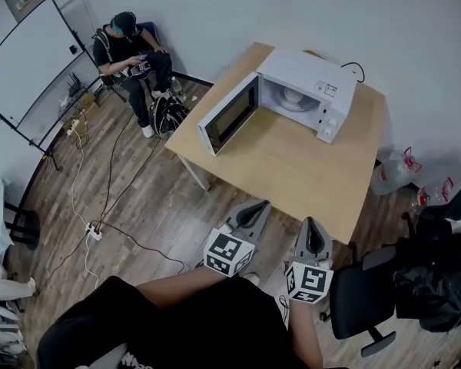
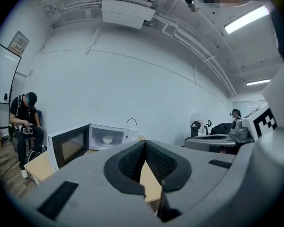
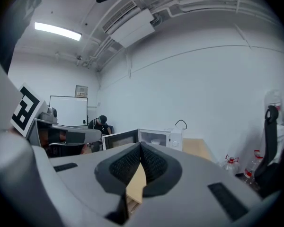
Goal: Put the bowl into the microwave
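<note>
A white microwave stands on the far part of a wooden table, its door swung open to the left. Inside it sits a white bowl, which also shows in the left gripper view as the bowl and in the right gripper view as the bowl. My left gripper and right gripper hover side by side off the table's near edge, well short of the microwave. Both point at it. Each has its jaws closed tip to tip with nothing between them, the left gripper and the right gripper.
A person sits at the far left beside a whiteboard, with a black bag at their feet. Cables and a power strip lie on the wood floor. A black office chair stands at my right; water bottles sit by the table.
</note>
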The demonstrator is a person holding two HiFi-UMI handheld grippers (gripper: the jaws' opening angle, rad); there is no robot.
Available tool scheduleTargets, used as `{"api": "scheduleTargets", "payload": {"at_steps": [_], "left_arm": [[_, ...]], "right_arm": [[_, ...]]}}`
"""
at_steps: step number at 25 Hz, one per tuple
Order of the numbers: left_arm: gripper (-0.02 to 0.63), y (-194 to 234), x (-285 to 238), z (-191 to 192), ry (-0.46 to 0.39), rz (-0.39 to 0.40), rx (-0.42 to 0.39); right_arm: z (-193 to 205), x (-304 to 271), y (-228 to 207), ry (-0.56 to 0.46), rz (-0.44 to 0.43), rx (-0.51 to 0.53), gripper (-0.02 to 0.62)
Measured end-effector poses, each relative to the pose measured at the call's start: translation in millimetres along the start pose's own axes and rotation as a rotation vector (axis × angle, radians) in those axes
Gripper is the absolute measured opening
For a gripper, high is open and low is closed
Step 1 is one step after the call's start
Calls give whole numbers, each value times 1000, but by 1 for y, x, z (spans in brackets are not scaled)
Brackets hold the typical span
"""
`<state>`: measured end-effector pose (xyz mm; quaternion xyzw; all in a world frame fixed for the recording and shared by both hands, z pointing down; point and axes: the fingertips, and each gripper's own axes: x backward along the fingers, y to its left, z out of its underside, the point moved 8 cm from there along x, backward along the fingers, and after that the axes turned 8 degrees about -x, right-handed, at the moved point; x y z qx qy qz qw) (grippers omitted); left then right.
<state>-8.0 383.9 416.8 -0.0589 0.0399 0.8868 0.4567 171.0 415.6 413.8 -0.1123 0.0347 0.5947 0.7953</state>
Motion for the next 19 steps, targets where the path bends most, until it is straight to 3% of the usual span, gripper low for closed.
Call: {"api": "scheduleTargets", "payload": {"at_steps": [5,19], "left_arm": [[12,-4,0,6,-10,-2,3],[12,1,-4,-1,-36,-11,23]], "right_arm": [[-6,9,-10,-25,15,37,60],[-6,4,-22,-31,44,-19,60]]}}
